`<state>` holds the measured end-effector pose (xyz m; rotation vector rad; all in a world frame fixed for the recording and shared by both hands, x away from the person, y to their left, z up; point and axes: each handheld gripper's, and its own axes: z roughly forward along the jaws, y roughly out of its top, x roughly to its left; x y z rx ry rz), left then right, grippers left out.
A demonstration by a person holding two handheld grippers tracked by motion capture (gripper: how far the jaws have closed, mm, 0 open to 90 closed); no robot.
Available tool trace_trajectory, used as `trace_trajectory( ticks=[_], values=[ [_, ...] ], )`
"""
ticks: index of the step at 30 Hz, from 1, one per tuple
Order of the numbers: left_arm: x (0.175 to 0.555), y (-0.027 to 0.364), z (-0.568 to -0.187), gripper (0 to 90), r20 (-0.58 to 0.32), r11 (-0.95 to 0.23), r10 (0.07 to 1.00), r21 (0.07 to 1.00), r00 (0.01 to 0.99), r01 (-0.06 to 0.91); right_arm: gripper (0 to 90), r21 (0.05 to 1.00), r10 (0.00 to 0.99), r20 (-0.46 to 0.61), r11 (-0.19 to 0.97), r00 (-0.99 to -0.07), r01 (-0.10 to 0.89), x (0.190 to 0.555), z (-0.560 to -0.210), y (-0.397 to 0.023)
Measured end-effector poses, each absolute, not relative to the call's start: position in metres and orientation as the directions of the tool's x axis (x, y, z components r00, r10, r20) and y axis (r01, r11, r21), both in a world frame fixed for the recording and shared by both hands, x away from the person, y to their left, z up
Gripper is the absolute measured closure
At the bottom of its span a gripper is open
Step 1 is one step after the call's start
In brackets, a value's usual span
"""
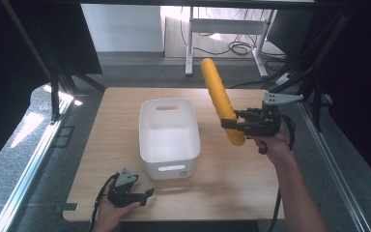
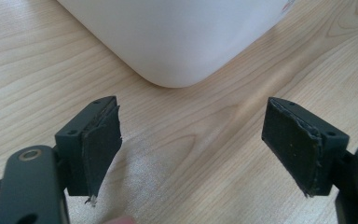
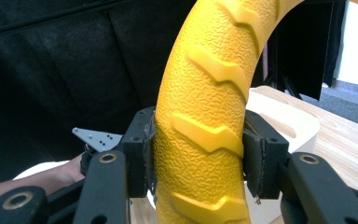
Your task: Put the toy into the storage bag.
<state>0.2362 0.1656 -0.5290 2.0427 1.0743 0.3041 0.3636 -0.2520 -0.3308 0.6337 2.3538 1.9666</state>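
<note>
A long yellow textured roller [image 1: 220, 100] stands nearly upright in the air to the right of a white plastic bin [image 1: 168, 137]. My right gripper [image 1: 233, 124] is shut on its lower part; in the right gripper view the pads press both sides of the yellow roller [image 3: 205, 121], with the white bin [image 3: 289, 122] behind it. My left gripper [image 1: 147, 195] rests low on the wooden table near its front edge, just in front of the bin. In the left gripper view its jaws stand wide apart, left gripper [image 2: 193, 140] open and holding nothing, facing a rounded corner of the bin [image 2: 177, 37].
The wooden table [image 1: 232, 179] has bare room to the right of and in front of the bin. Black frame posts [image 1: 53, 92] flank the table. A white desk frame [image 1: 222, 29] with cables stands on the floor beyond.
</note>
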Motion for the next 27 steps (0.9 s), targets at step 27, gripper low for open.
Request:
trace_trajectory(
  ticks=[27],
  values=[
    [0.236,0.165,-0.529,19.8,-0.141,-0.329,0.777,0.740,0.614,0.586,51.9,0.963,0.269,0.210,0.111,-0.940,0.247,0.354,-0.312,-0.236]
  ],
)
